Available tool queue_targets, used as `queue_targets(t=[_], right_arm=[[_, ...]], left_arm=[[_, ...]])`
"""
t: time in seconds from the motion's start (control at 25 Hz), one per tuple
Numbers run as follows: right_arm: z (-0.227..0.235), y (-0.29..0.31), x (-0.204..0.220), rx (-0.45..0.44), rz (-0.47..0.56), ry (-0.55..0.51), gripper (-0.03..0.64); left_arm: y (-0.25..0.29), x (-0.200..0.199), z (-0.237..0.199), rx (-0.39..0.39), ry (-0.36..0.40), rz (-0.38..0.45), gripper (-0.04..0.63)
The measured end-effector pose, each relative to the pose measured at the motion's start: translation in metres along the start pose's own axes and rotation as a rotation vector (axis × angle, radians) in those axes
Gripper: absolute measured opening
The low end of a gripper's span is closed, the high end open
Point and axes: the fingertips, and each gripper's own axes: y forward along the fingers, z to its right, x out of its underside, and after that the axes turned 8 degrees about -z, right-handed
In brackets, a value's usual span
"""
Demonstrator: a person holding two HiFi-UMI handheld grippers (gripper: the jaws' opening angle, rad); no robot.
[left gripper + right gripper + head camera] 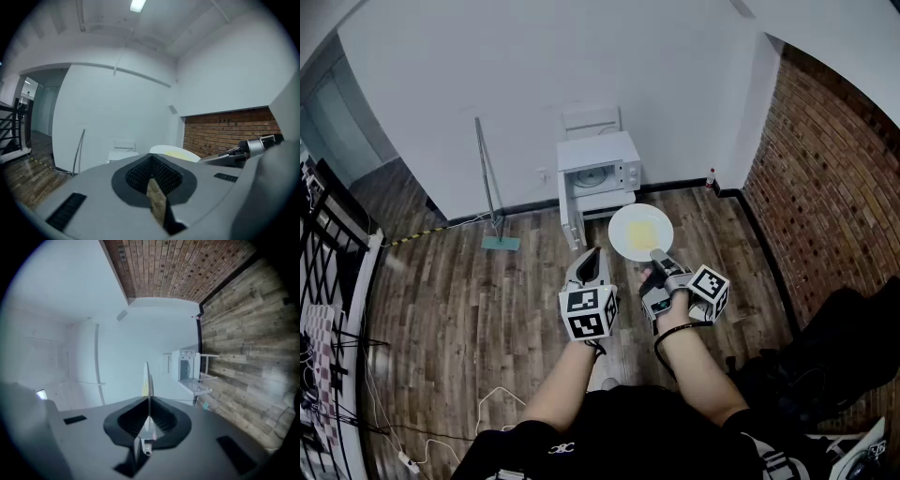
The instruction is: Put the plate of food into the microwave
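The right gripper (657, 255) has its jaws clamped on the near rim of the plate (640, 232). The plate is carried out in front of the person with a yellow portion of food (642, 229) on it. In the right gripper view the plate (148, 380) shows edge-on, a thin line running out from between the pads. The microwave (600, 173) stands straight ahead of the plate, well apart from it across the wood floor (469, 300). Its door is open and its cavity faces the person, so the plate probably has to travel forward, far rim first. The left gripper (591, 259) hangs just beside the right one, jaws together on nothing. It is on the side where the door seems to swing out, no nearer the microwave than the right.
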Motion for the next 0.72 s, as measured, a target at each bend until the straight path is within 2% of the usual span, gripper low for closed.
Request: queue_targets(t=[0.32, 0.72], right_arm=[[0.015, 0.009, -0.001, 0.053, 0.011, 0.039, 0.026], [0.032, 0.038, 0.012, 0.078, -0.031, 0.032, 0.026]], left_arm=[[0.01, 0.001, -0.009, 0.01, -0.002, -0.01, -0.002], [0.025, 0.009, -0.042, 0.028, -0.05, -0.028, -0.002]])
